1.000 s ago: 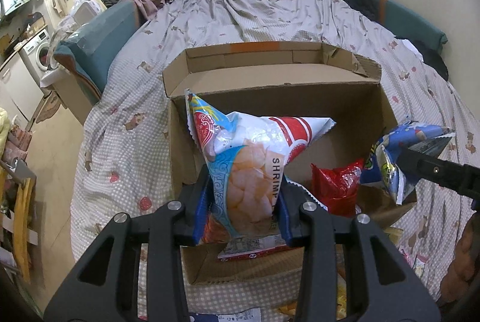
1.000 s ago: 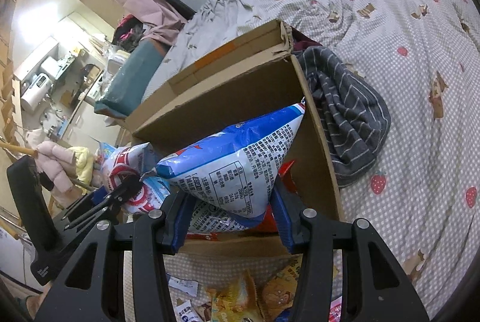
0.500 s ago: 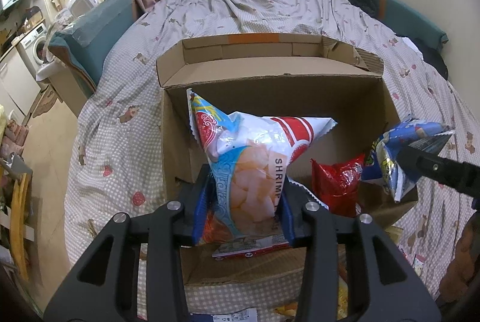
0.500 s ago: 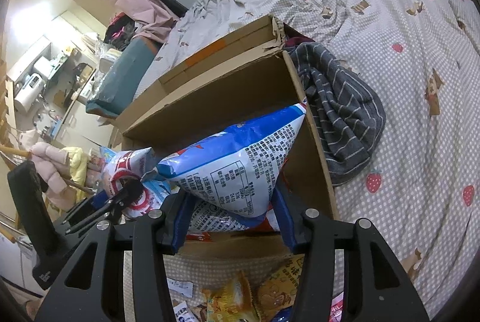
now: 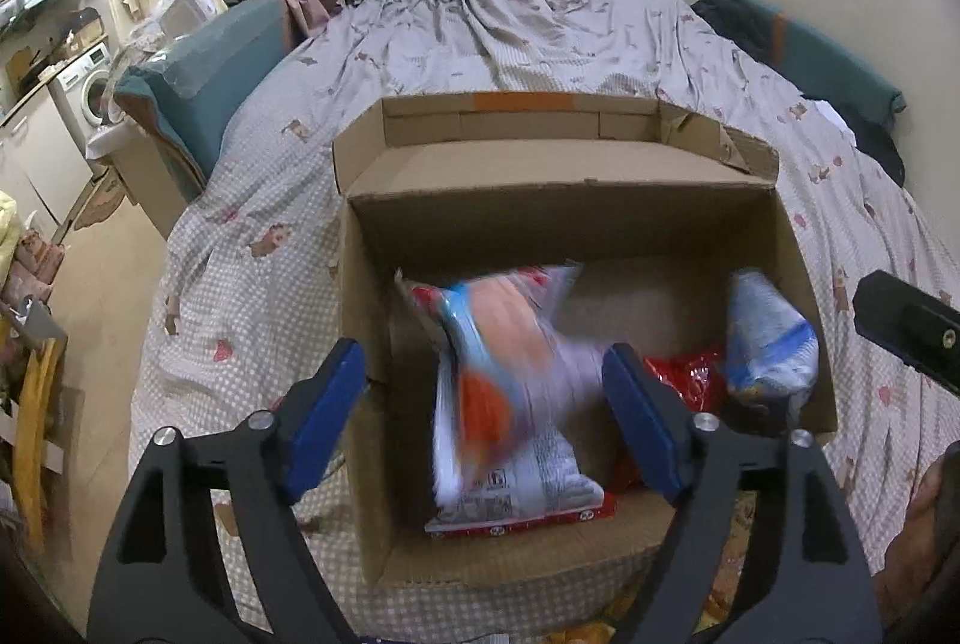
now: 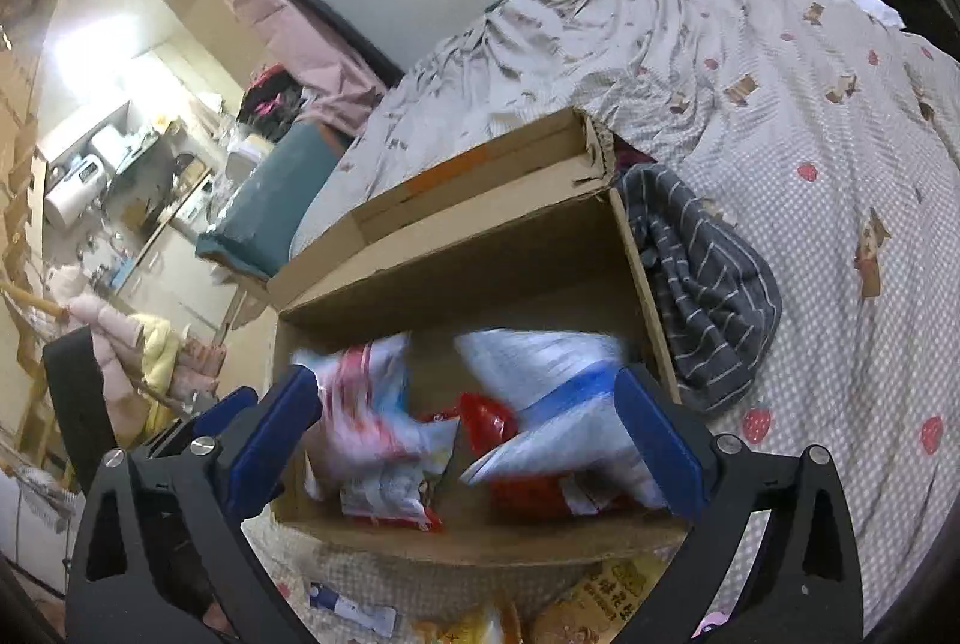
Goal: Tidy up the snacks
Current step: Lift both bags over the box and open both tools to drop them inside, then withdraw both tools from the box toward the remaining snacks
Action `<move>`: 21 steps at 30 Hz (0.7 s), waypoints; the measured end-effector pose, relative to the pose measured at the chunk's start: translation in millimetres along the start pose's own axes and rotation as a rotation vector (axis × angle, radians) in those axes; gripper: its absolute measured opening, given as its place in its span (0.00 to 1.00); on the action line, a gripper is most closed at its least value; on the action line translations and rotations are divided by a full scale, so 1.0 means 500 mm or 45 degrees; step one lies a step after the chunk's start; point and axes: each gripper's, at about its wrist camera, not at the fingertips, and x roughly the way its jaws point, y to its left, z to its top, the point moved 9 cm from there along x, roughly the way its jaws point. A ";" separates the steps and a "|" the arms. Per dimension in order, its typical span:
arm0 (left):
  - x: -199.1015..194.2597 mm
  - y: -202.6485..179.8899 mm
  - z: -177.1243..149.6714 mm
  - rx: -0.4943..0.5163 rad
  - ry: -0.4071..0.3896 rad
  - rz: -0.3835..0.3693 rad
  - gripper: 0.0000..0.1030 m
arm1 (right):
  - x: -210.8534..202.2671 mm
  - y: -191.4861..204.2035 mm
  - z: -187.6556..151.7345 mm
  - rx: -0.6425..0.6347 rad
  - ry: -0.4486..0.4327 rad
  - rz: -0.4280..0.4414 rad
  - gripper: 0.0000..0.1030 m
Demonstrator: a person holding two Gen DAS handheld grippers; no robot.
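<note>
An open cardboard box [image 5: 558, 218] stands on the bed; it also shows in the right wrist view [image 6: 456, 272]. My left gripper [image 5: 483, 422] is open above its near edge. The shrimp chips bag [image 5: 510, 374], blurred, is loose between the jaws and dropping into the box; it shows too in the right wrist view [image 6: 366, 422]. My right gripper [image 6: 465, 440] is open. The blue and white snack bag [image 6: 558, 398], blurred, falls into the box's right side and appears in the left wrist view [image 5: 768, 338]. A red bag [image 5: 690, 374] lies inside.
Several loose snack packets [image 6: 606, 602] lie on the bedsheet in front of the box. A striped grey cloth [image 6: 702, 278] lies against the box's right wall. A teal cushion [image 5: 198, 68] sits at the bed's left edge. The floor drops off to the left.
Both grippers have opened. The shrimp chips bag and the blue and white bag have left the jaws and are falling into the box.
</note>
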 end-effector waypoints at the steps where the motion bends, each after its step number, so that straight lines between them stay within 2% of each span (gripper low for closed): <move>1: 0.000 0.000 -0.001 -0.001 0.006 -0.001 0.77 | 0.000 -0.002 -0.001 0.002 0.001 -0.004 0.98; 10: -0.012 -0.006 -0.002 0.002 -0.003 -0.026 0.77 | 0.000 -0.011 -0.011 0.019 0.028 -0.020 0.99; 16: -0.039 0.007 0.001 -0.043 -0.038 -0.037 0.77 | -0.015 0.000 -0.014 -0.008 0.026 -0.038 0.99; 21: -0.065 0.023 -0.009 -0.075 -0.022 -0.043 0.77 | -0.046 0.012 -0.033 -0.056 0.035 -0.077 0.99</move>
